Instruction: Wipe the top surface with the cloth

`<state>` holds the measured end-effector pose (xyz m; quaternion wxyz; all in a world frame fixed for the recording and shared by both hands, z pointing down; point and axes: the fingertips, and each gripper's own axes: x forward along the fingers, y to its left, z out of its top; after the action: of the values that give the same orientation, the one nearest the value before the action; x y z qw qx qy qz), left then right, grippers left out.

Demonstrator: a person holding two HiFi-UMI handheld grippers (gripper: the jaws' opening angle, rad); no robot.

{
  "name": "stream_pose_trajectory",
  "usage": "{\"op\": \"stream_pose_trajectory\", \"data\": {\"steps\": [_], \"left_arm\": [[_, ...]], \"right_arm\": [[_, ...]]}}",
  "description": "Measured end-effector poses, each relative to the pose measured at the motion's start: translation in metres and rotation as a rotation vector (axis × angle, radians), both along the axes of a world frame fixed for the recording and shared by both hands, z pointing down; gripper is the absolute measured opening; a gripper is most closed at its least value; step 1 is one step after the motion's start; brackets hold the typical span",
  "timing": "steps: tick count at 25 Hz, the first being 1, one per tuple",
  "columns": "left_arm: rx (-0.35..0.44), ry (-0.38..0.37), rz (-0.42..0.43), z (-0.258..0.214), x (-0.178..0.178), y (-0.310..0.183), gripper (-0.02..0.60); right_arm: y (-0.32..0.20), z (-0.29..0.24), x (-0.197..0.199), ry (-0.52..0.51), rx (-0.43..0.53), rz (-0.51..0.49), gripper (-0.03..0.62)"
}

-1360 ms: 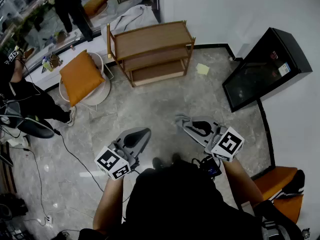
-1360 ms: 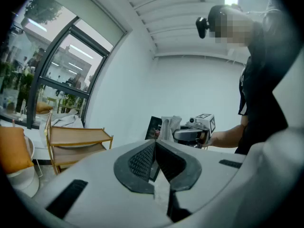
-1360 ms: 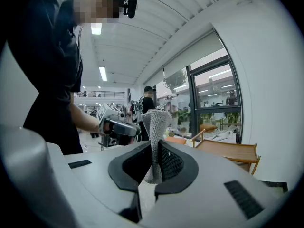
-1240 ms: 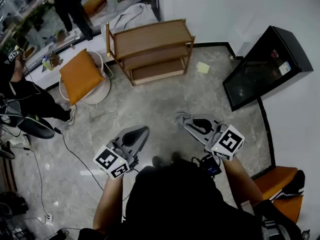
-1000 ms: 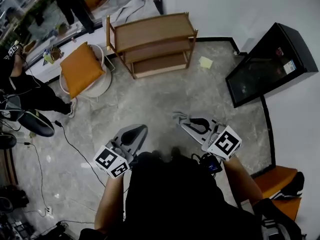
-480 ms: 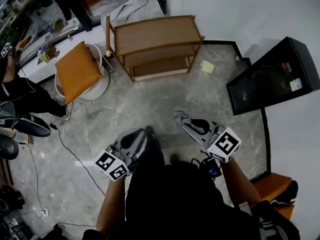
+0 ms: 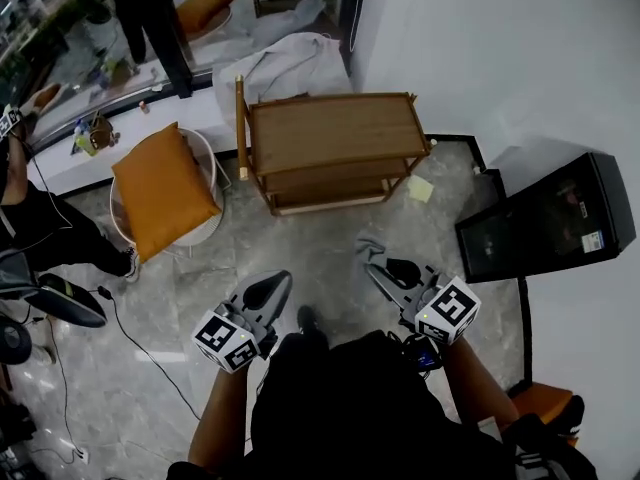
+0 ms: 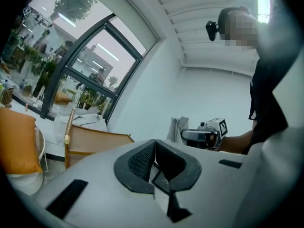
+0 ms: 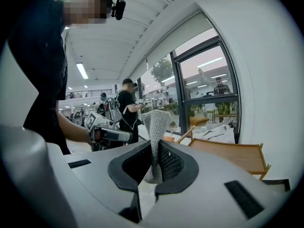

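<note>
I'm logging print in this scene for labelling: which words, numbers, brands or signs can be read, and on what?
No text is legible in any view.
The sticker on the black cabinet: print too small to read.
The yellow note on the floor: no writing can be made out.
The left marker cube and the right marker cube: black-and-white square patterns, no letters.

Head view: from above, facing steeply down at the floor [image 7: 320,233], left gripper [image 7: 272,284] and right gripper [image 7: 385,268] near, wooden shelf [image 7: 335,133] farther ahead. Left gripper view: low, close behind its own jaws, facing across to the right gripper. Right gripper view: likewise low, facing back at the left gripper. Shelf shared by all three.
</note>
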<state>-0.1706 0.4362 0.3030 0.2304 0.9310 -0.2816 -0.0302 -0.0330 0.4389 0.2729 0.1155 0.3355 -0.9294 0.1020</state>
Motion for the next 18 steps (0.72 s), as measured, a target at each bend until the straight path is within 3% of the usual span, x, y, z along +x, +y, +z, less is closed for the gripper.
{"op": "stream_pose_trajectory", "data": {"steps": [5, 11, 14, 18], "left_arm": [[-0.016, 0.007, 0.017, 0.011, -0.012, -0.053, 0.012], [-0.057, 0.008, 0.02, 0.02, 0.004, -0.111, 0.012], [-0.114, 0.048, -0.024, 0.025, 0.01, -0.151, 0.012], [-0.168, 0.013, -0.076, 0.034, 0.028, -0.208, 0.011]], "right_arm": [[-0.051, 0.0, -0.005, 0.023, -0.012, 0.057, 0.032], [-0.121, 0.014, 0.006, 0.011, -0.044, 0.072, 0.032], [-0.165, 0.03, 0.01, -0.008, -0.065, 0.05, 0.032], [-0.235, 0.044, 0.022, -0.032, -0.1, 0.018, 0.032]]}}
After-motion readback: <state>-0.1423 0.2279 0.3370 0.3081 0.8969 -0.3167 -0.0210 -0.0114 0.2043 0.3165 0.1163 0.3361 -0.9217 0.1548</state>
